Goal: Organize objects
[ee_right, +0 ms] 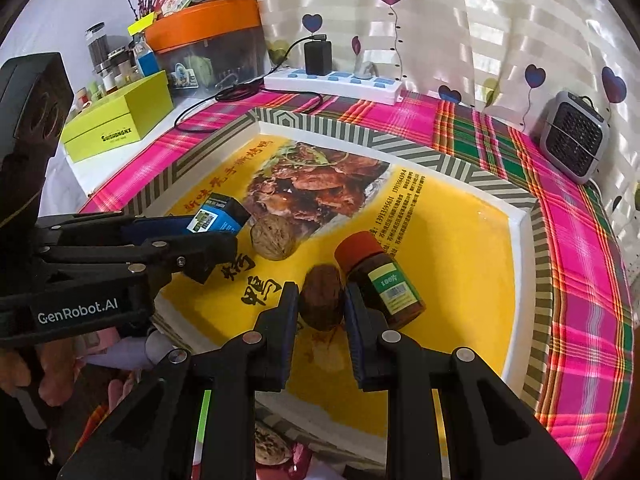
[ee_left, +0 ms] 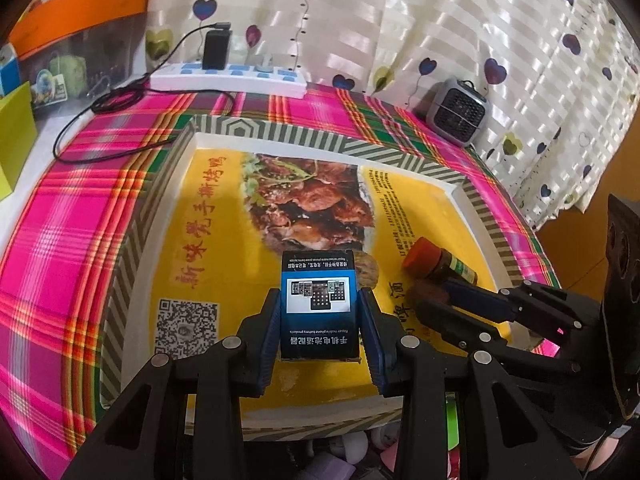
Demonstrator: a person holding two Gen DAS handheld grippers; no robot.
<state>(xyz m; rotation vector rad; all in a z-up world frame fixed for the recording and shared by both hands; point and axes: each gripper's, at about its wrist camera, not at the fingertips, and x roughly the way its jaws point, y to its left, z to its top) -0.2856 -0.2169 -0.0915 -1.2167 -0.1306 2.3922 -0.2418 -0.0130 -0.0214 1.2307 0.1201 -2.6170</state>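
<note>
My left gripper (ee_left: 319,312) is shut on a small blue and black box (ee_left: 318,304) and holds it over the yellow-lined tray (ee_left: 224,136); the box also shows in the right wrist view (ee_right: 218,216). My right gripper (ee_right: 322,304) is shut on a dark brown walnut (ee_right: 322,298) low over the tray floor. A second, lighter walnut (ee_right: 273,237) lies on the tray between the grippers. A brown jar with a red cap (ee_right: 378,280) lies on its side just right of my right gripper; it also shows in the left wrist view (ee_left: 438,262).
The striped-rim tray (ee_right: 536,240) sits on a pink plaid cloth (ee_right: 580,280). Behind it are a white power strip with a black charger (ee_right: 332,80), a green box (ee_right: 120,116), an orange-lidded bin (ee_right: 204,36) and a small grey fan heater (ee_right: 574,136).
</note>
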